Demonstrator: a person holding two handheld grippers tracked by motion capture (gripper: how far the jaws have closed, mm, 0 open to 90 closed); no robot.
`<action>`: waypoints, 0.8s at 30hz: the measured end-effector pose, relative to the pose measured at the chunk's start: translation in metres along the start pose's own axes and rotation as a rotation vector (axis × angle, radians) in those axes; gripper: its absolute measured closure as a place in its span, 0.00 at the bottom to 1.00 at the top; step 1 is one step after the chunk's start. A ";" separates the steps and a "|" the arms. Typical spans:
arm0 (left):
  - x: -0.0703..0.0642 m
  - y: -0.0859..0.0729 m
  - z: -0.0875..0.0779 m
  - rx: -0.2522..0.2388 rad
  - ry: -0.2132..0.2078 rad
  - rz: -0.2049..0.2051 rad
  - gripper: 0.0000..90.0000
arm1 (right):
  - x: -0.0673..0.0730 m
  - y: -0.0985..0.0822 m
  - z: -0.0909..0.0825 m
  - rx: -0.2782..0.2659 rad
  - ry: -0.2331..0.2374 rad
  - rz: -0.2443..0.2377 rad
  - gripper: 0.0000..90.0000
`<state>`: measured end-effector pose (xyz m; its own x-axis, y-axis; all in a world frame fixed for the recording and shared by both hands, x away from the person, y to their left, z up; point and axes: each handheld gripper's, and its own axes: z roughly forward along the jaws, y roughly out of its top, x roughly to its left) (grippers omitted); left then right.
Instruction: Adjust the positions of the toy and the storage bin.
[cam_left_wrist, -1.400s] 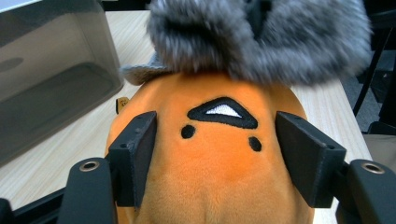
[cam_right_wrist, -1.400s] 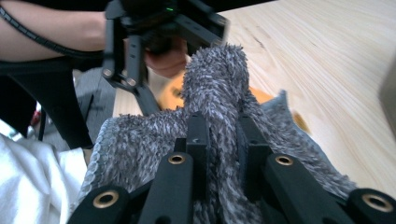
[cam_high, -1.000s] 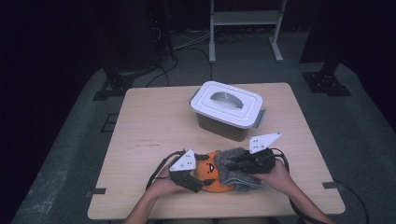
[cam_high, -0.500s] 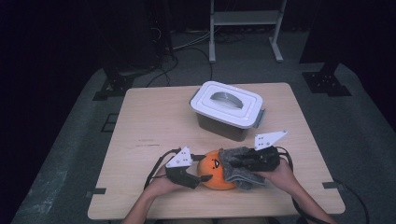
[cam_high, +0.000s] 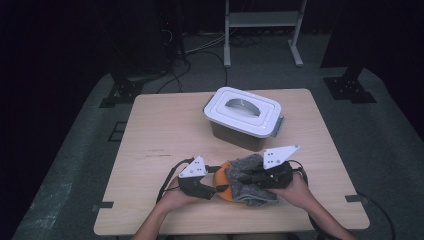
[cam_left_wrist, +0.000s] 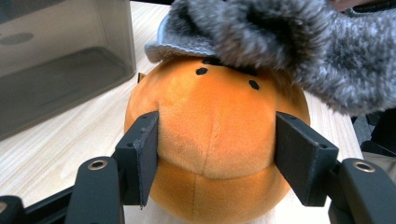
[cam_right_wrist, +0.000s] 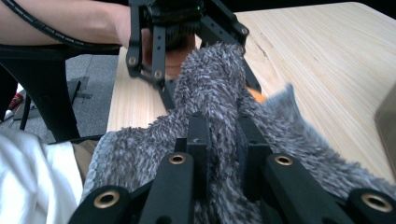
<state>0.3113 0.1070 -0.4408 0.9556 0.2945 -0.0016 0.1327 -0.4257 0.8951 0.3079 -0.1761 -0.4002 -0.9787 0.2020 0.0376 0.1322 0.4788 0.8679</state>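
Since the earlier high view my left gripper (cam_high: 212, 188) has been drawing its fingers in, and in the left gripper view its black pads (cam_left_wrist: 142, 154) now press into both flanks of the round orange plush toy (cam_left_wrist: 212, 135), grasping it; the toy sits low and centre in the high view, near the front edge of the pale wooden counter (cam_high: 165, 130), much where it was a second ago. My right gripper (cam_high: 252, 176) is clenched on the fuzzy grey knitted sock (cam_right_wrist: 219, 107), a fold of it pinched between the fingers in the right gripper view. The sock is shaggy and soft and drapes over the toy's top, hiding part of its black dotted face. The toy is smooth and seamed down its middle. Behind them, upper centre, stands a translucent grey plastic box with a white handled lid (cam_high: 244, 116), cut off at upper left in the left gripper view.
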 end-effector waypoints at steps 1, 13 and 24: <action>0.000 0.000 0.000 0.001 0.002 -0.002 0.38 | 0.001 -0.005 -0.004 0.004 -0.003 0.011 0.87; 0.001 0.005 0.005 0.003 0.026 -0.069 0.38 | 0.009 -0.008 -0.007 0.004 -0.020 -0.003 0.87; 0.002 0.002 0.003 0.005 0.021 -0.052 0.37 | 0.009 -0.017 -0.017 0.016 -0.048 0.008 0.87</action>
<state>0.3139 0.1036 -0.4405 0.9416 0.3345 -0.0382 0.1833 -0.4140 0.8916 0.2942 -0.1966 -0.4058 -0.9689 0.2468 0.0206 0.1432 0.4904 0.8597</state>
